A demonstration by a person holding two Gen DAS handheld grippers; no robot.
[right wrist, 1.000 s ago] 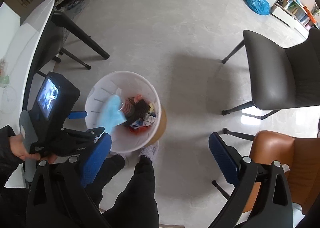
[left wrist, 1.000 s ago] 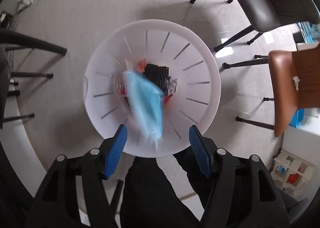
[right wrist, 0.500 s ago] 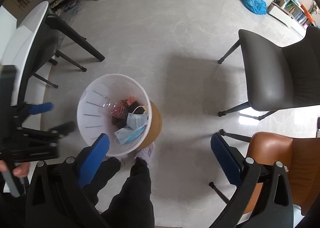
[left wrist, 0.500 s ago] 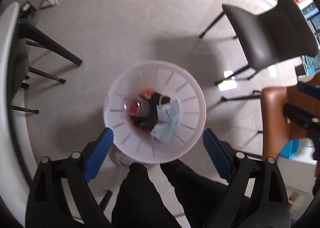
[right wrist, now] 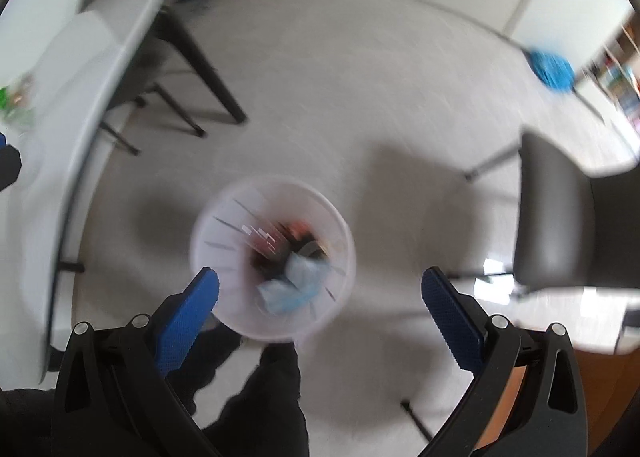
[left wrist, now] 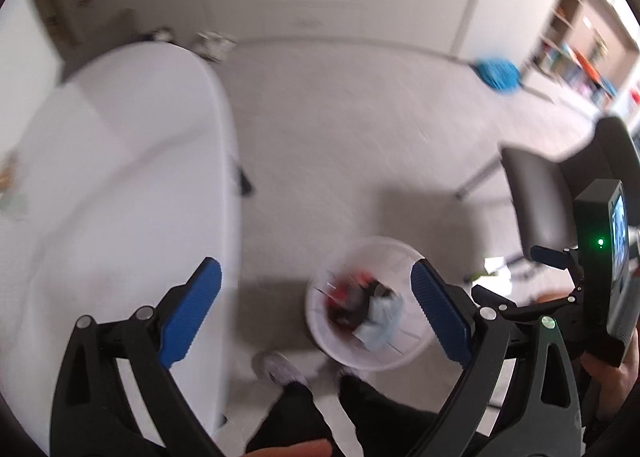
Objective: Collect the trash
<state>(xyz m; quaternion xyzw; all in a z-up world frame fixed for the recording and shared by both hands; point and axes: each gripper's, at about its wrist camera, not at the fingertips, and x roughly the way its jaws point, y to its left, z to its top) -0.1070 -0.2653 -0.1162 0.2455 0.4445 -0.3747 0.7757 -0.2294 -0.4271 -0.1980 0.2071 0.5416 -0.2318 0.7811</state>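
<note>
While both views are smeared by motion blur, we count one white trash bin (right wrist: 272,257), one white table (left wrist: 120,177), two grippers and two shoes. In the right wrist view we also get one dark grey chair (right wrist: 560,225), one brown seat (right wrist: 520,397) at the lower right edge and one blue bag (right wrist: 552,69) far off on the floor.

The left gripper (left wrist: 316,313) has its blue pads spread wide and the jaws are opening; nothing sits between them, we only see floor and bin far below. The right gripper (right wrist: 320,313) is also spread wide and holds nothing. In the left wrist view the right gripper's body with its small lit screen shows to the right of the left gripper's right finger, held by a hand (left wrist: 612,373).

The bin stands on the floor below both grippers, just ahead of the person's shoes (left wrist: 280,369) and dark trouser legs (right wrist: 272,397). In the right wrist view it lies nearer that gripper's left finger (right wrist: 188,317); in the left wrist view it is close to the right finger (left wrist: 440,317). It is round, pale, with thin dark slits down its inner wall. Inside we see one light blue face mask (right wrist: 296,289) on top, crumpled, plus red and black trash (left wrist: 352,293) too blurred to count or name. The table lies left of both grippers.
</note>
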